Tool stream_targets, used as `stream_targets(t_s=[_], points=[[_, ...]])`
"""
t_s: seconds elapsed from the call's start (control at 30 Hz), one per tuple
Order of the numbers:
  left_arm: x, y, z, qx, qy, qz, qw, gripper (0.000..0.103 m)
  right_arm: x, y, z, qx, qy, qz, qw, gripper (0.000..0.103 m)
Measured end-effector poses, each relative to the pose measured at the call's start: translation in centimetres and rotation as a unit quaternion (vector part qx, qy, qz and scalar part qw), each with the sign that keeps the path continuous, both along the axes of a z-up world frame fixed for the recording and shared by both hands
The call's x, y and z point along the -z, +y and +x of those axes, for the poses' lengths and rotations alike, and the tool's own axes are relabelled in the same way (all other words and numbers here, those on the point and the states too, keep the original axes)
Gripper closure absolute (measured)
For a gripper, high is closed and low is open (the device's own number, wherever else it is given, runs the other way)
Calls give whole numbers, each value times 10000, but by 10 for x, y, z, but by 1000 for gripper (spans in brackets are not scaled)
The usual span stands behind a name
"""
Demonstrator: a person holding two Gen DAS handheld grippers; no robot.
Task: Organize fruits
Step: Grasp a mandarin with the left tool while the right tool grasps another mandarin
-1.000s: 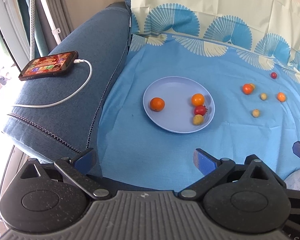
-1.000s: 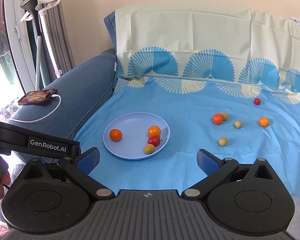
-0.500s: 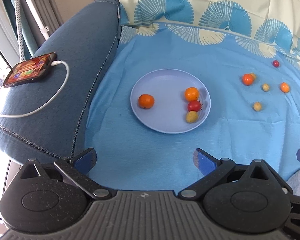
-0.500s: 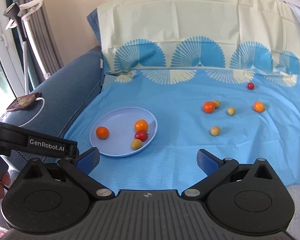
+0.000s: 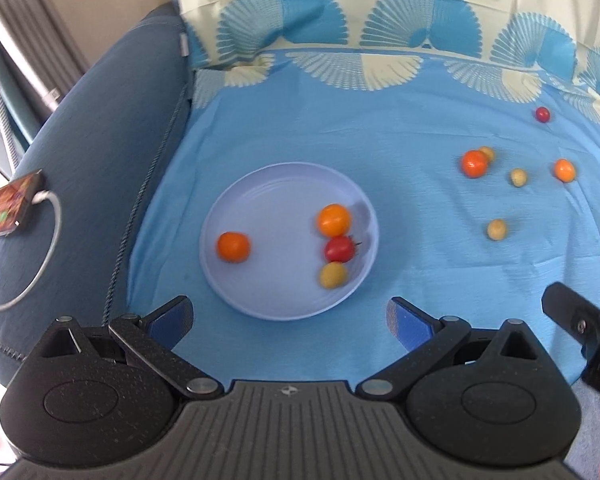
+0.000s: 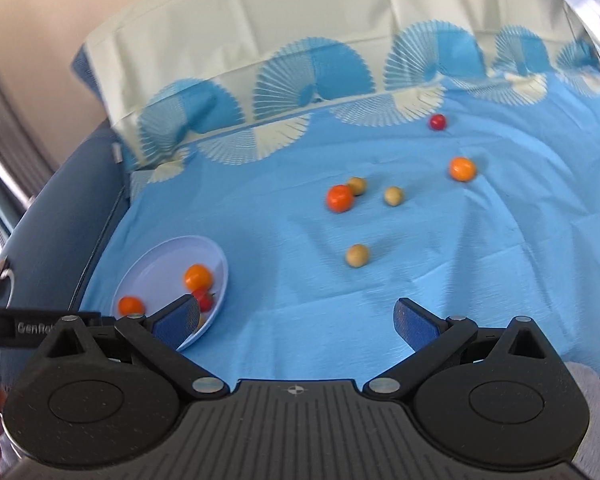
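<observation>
1. Left claw [image 5: 290, 316] is spread wide with nothing between its blue pads, hanging above the near rim of the plate [image 5: 260, 200].
2. The plate is pale lavender and sits on the blue cloth [image 5: 380, 120] covering the sofa seat. Four fruits are in it: an orange one [image 5: 233, 246] alone on the left side, then on the right a second orange one [image 5: 334, 220], a red one with a little stem [image 5: 339, 249] and a yellow one [image 5: 333, 275], packed close in a line.
3. Right claw [image 6: 296, 318] is also spread and holding nothing. In its view the plate [image 6: 156, 264] is off at the lower left, partly behind its left finger.
4. Loose fruit lies on the cloth, well apart from the plate: a yellow one [image 6: 357, 255] nearest the right claw, an orange-red one [image 6: 340, 198] touching a yellow one [image 6: 356, 185], another yellow one [image 6: 393, 195] just to their right, an orange one [image 6: 462, 168] further right, and a small red one [image 6: 437, 122] farthest back, near the fan pattern.
5. Over on the sofa arm [image 5: 100, 140] there's a phone [image 5: 8, 210] with its screen lit and a white cable [image 5: 40, 276] plugged in.
6. Right-wrist view is a bit blurry.
</observation>
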State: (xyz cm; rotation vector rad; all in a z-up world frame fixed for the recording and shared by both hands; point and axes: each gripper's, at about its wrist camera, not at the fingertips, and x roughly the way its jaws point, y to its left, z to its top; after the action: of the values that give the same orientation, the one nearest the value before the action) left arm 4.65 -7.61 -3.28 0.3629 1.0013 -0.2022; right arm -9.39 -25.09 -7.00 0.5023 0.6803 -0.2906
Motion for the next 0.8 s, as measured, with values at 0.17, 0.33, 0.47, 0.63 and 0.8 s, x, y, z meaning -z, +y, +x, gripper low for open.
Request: stream_targets(t_s=[0.17, 0.33, 0.47, 0.63, 0.8], points=[[11, -31, 4, 156, 93, 141, 9997, 0, 10, -33, 8, 209, 83, 233, 9995, 1], [25, -58, 12, 261, 213, 261, 9991, 0, 21, -58, 18, 284, 242, 396, 9985, 1], [34, -78, 21, 309, 288, 316, 9986, 0, 29, -76, 23, 380, 316, 470, 9977, 1], [46, -108, 38, 418, 226, 268, 9985, 0, 42, -98, 28, 502, 342, 351, 9975, 1], [62, -153, 72, 633, -26, -83, 9980, 0, 62, -139, 38, 920, 305, -368, 9946, 1]])
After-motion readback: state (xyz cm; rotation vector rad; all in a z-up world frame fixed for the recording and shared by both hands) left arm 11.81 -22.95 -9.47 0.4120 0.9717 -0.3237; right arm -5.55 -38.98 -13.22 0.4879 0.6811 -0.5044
